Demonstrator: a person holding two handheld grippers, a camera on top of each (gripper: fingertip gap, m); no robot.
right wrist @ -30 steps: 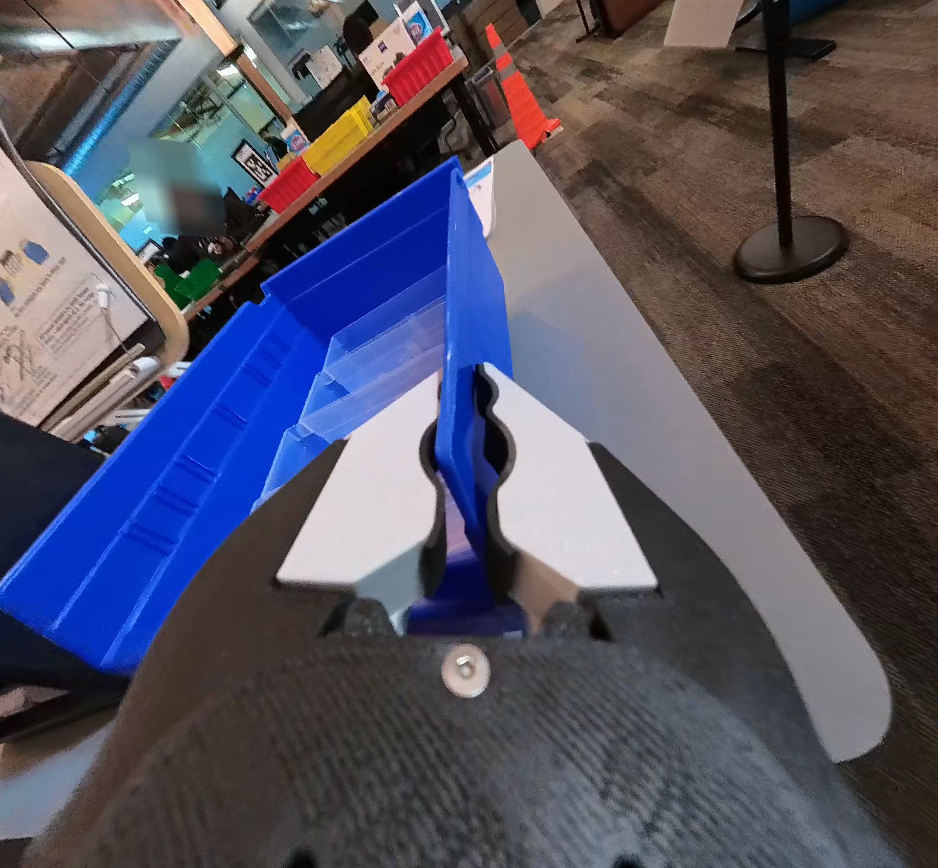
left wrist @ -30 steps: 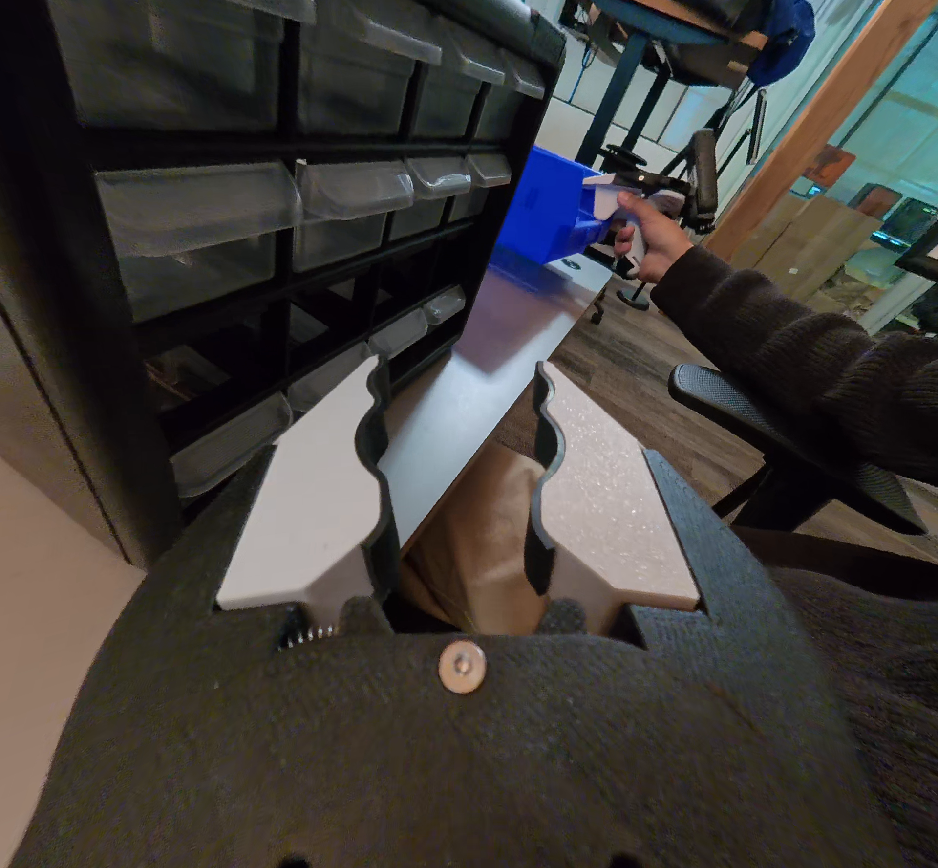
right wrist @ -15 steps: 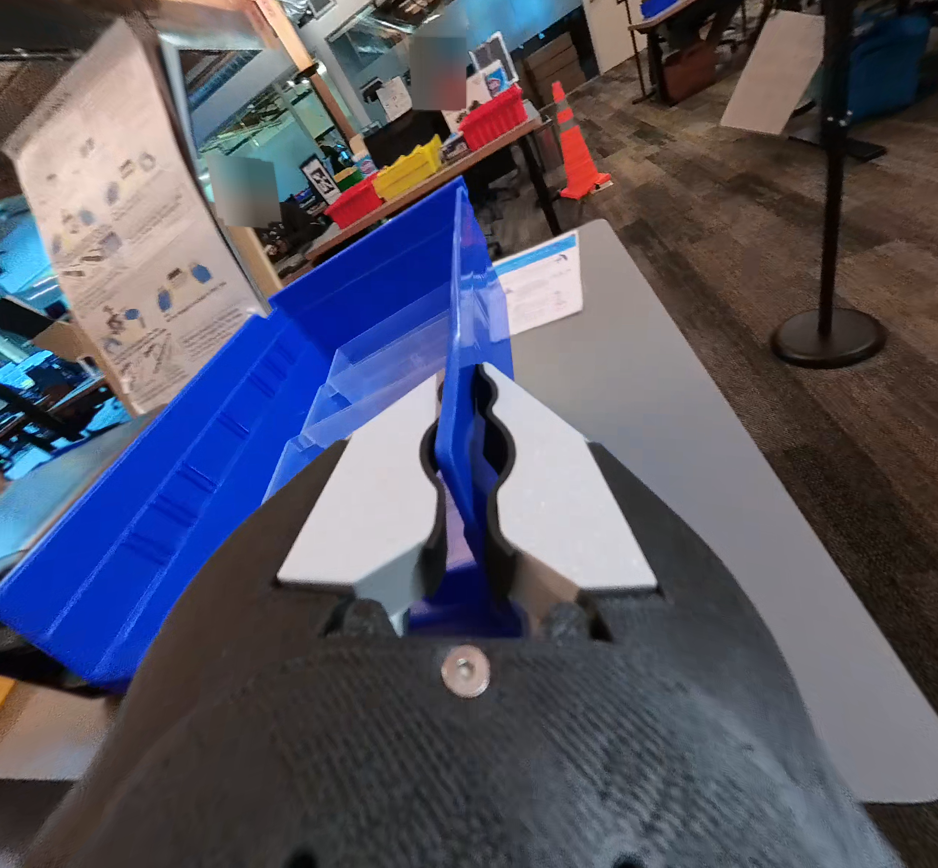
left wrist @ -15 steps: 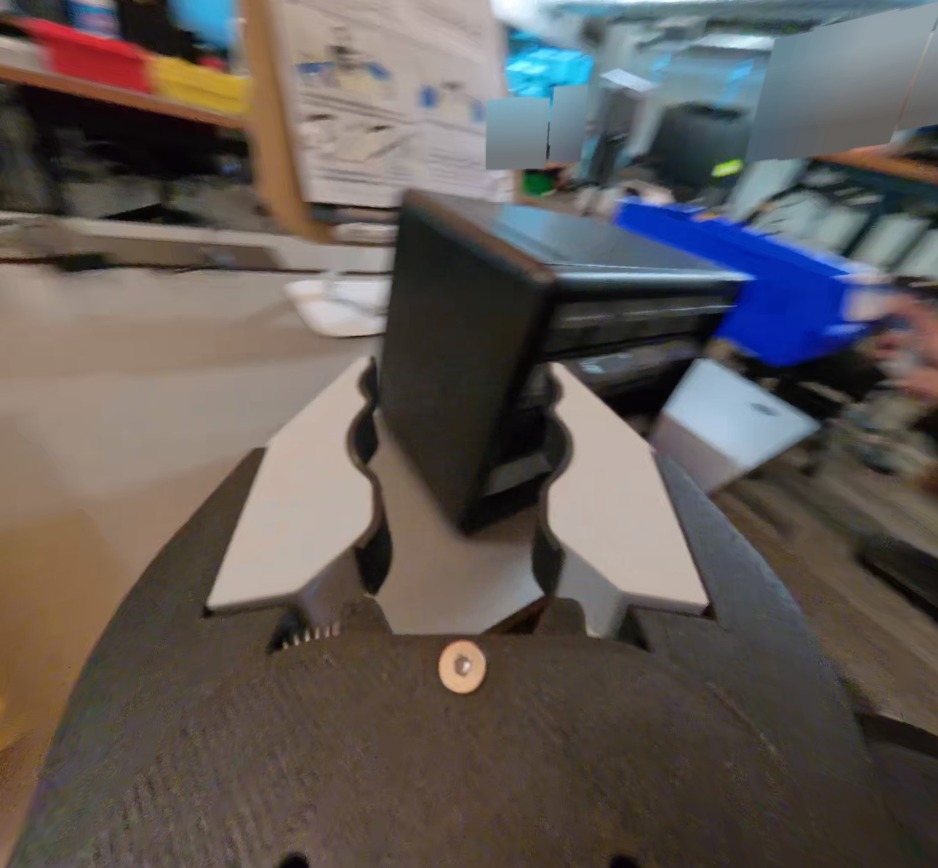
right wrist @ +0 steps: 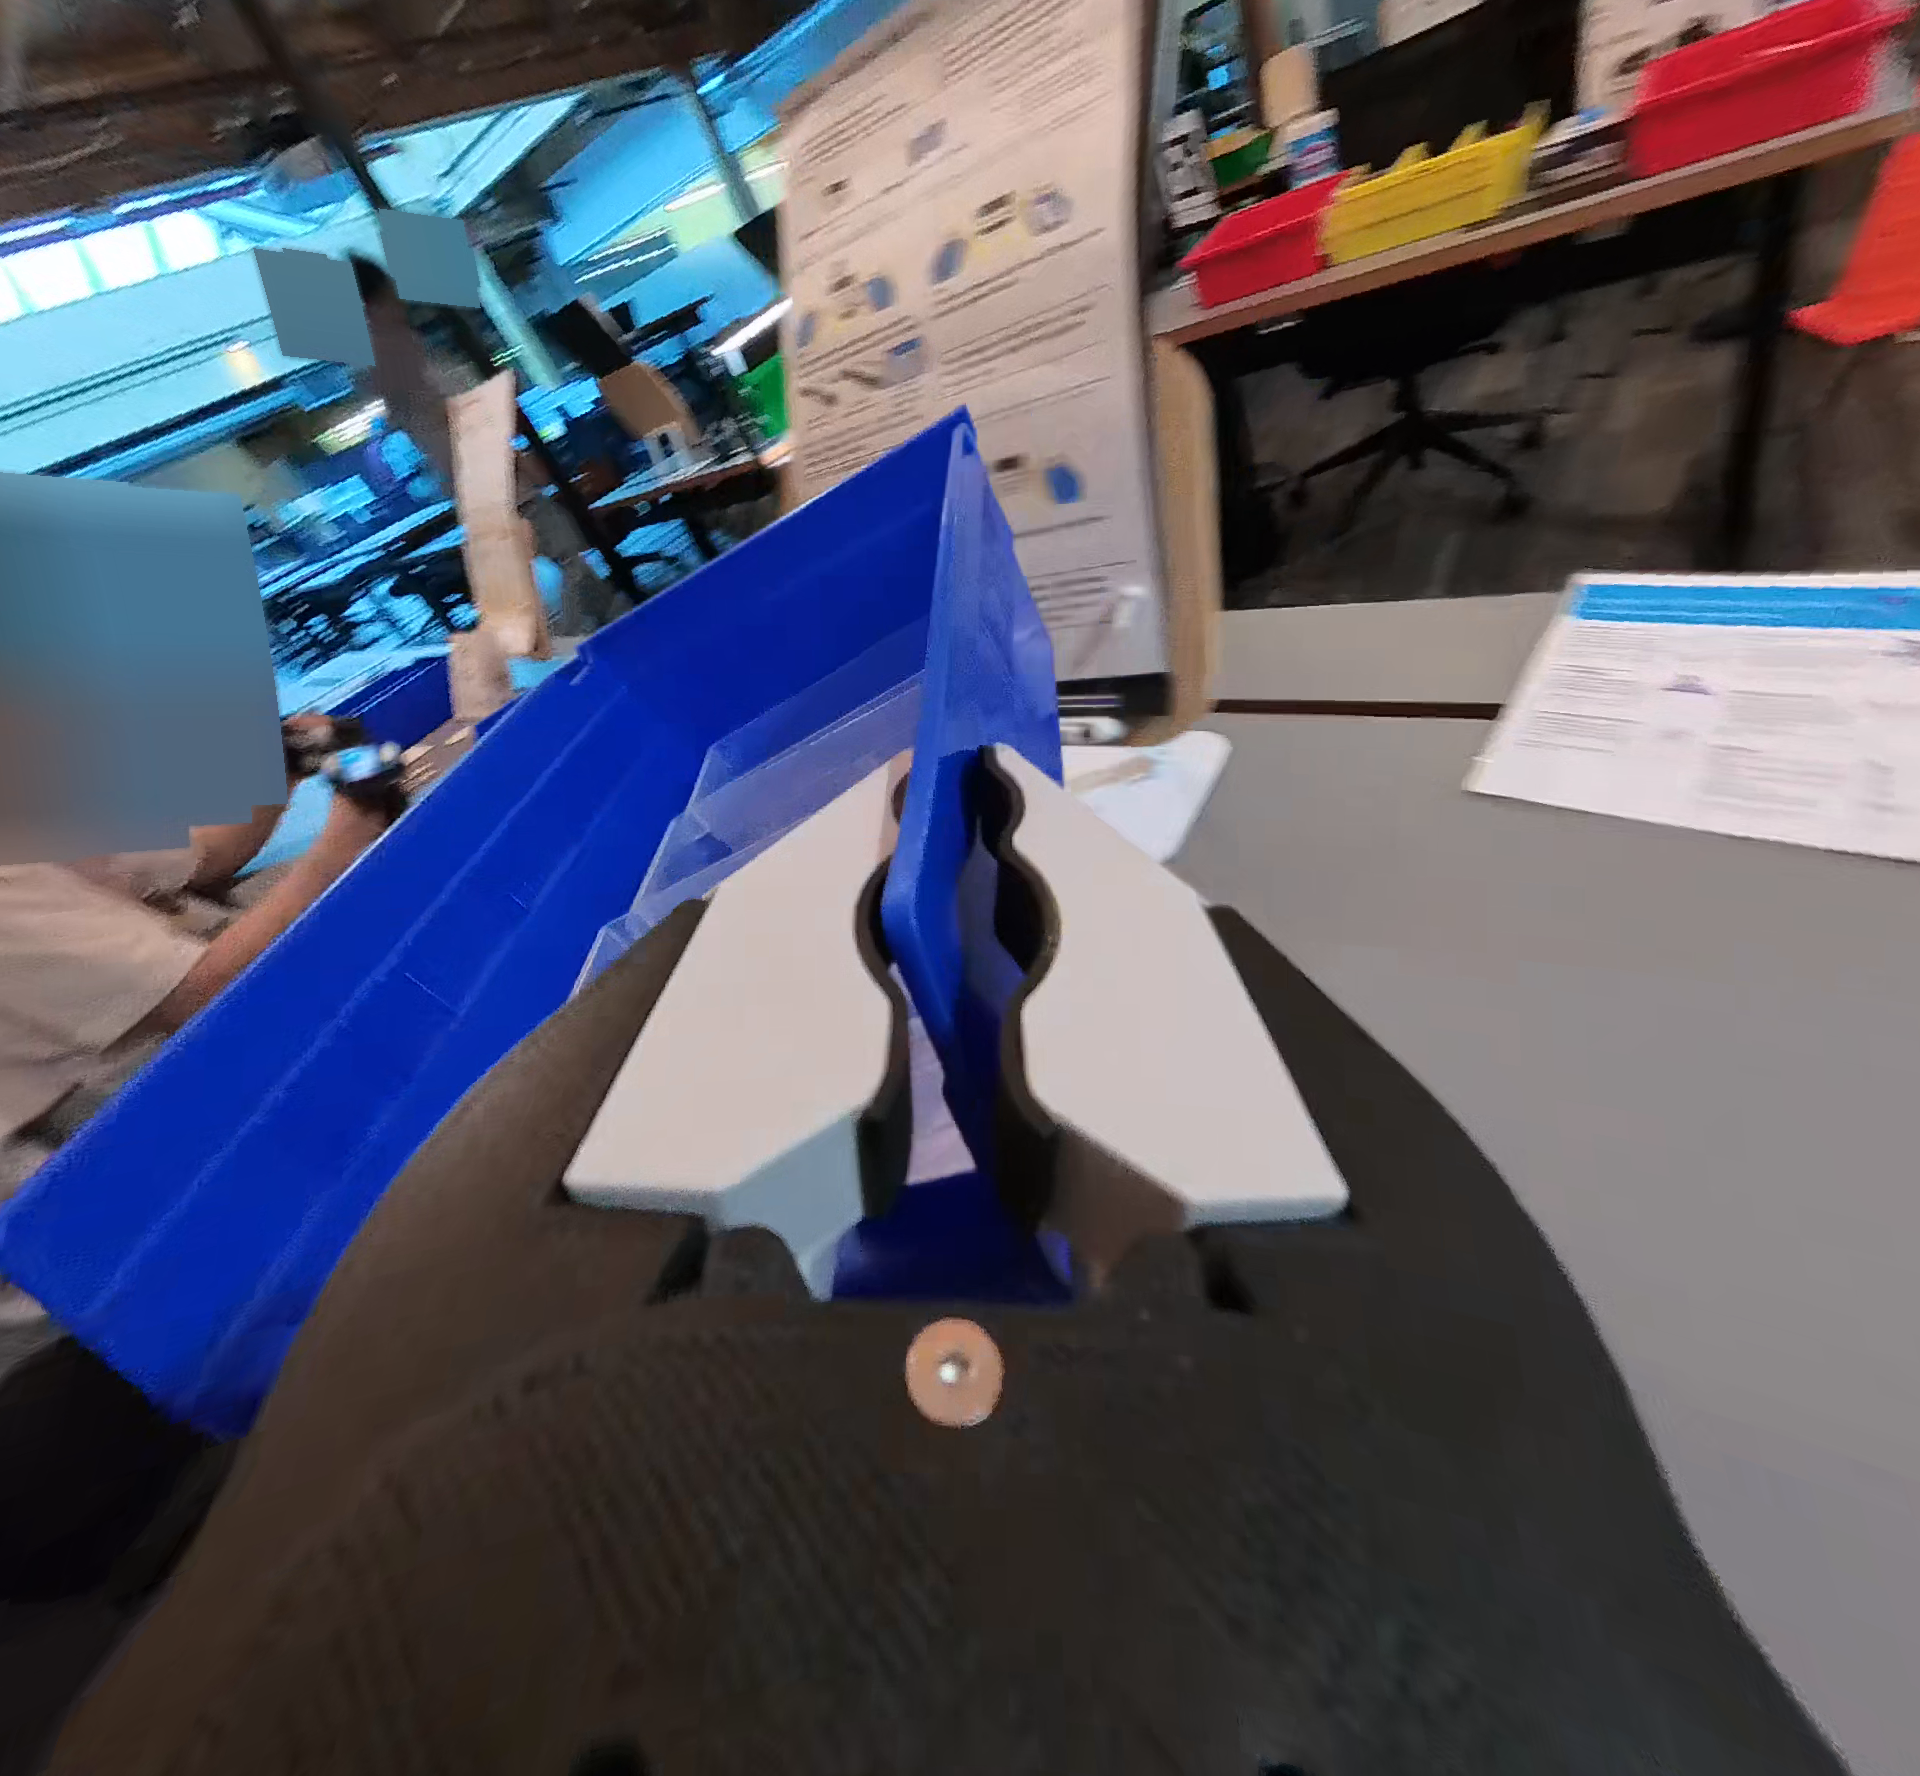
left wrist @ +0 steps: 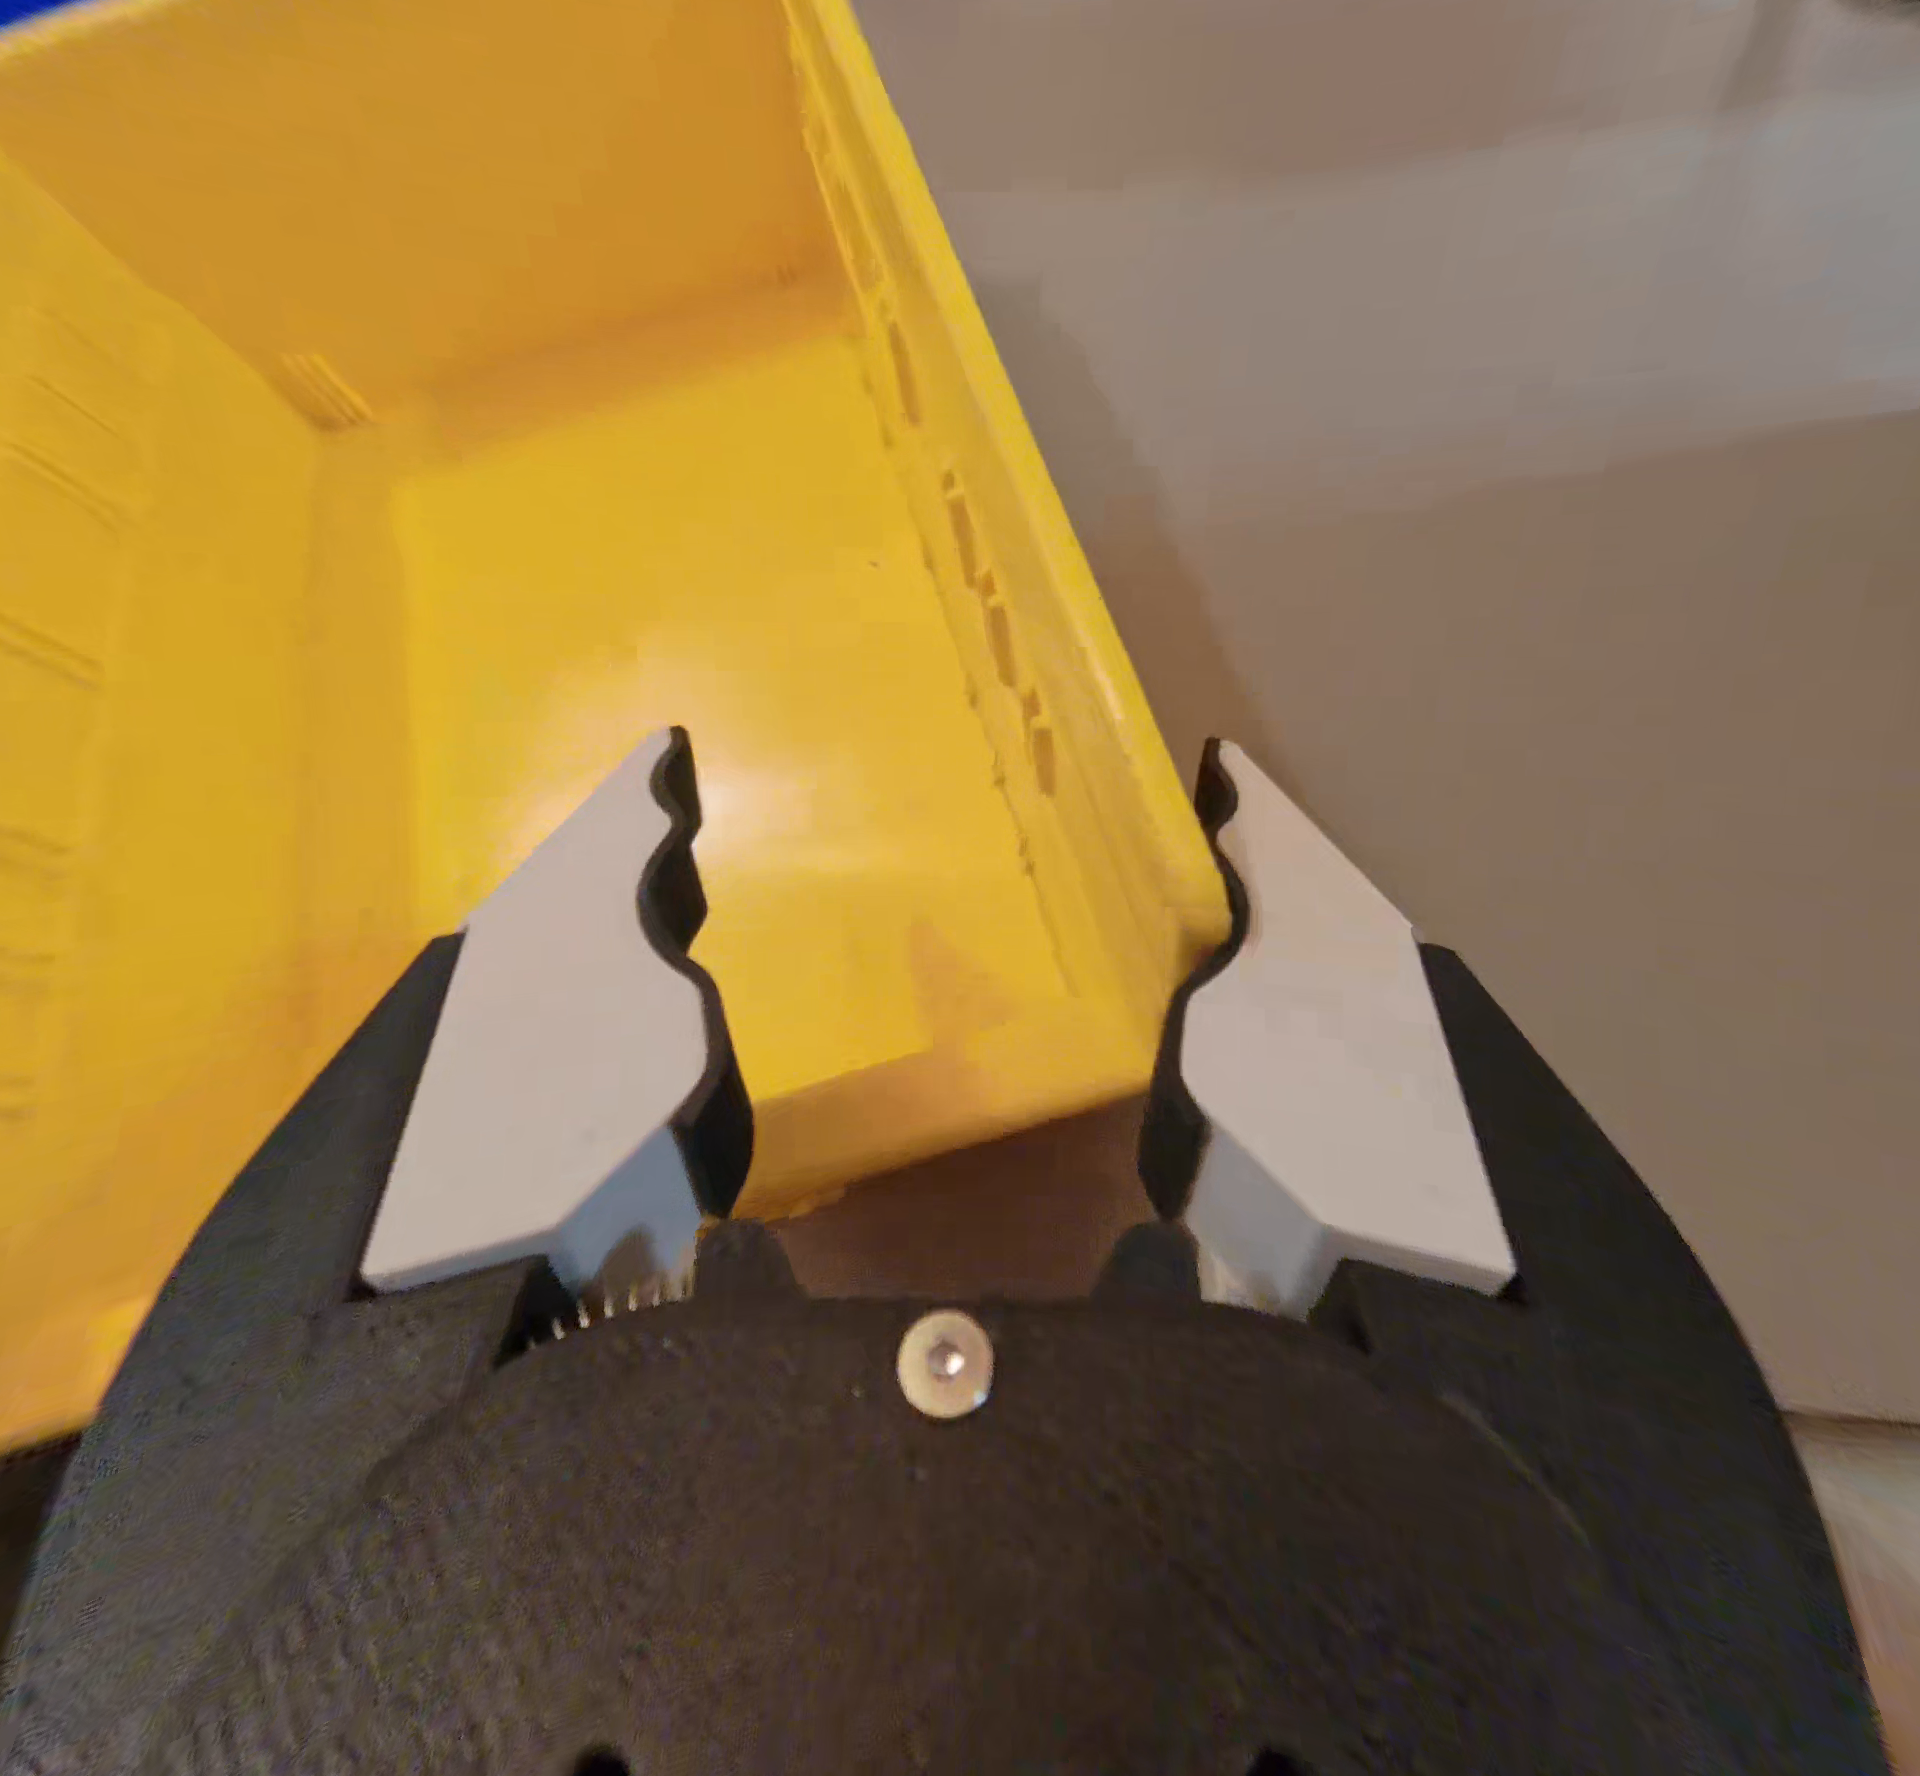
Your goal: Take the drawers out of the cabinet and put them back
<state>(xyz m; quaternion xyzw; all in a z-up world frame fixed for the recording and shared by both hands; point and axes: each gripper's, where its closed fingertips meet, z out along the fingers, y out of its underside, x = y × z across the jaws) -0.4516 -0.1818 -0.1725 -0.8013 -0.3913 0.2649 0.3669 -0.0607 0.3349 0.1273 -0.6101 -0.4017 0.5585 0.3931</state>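
Note:
My right gripper (right wrist: 951, 791) is shut on the right wall of a long blue bin (right wrist: 436, 916) and holds it tilted above the grey table (right wrist: 1538, 1051). Clear plastic drawers (right wrist: 790, 770) lie inside the bin by the fingers. My left gripper (left wrist: 945, 770) is open over the near right corner of an empty yellow bin (left wrist: 582, 604); its right wall stands between the jaws, untouched. The black cabinet is out of both views.
A printed sheet (right wrist: 1714, 708) lies on the table at the right. A poster board (right wrist: 956, 292) stands behind the blue bin. Red and yellow bins (right wrist: 1434, 188) sit on a far bench. A seated person's arm (right wrist: 125, 937) is at the left.
My left gripper swung away from the black cabinet and now points down into a yellow bin. My right gripper turned left with the blue bin still held.

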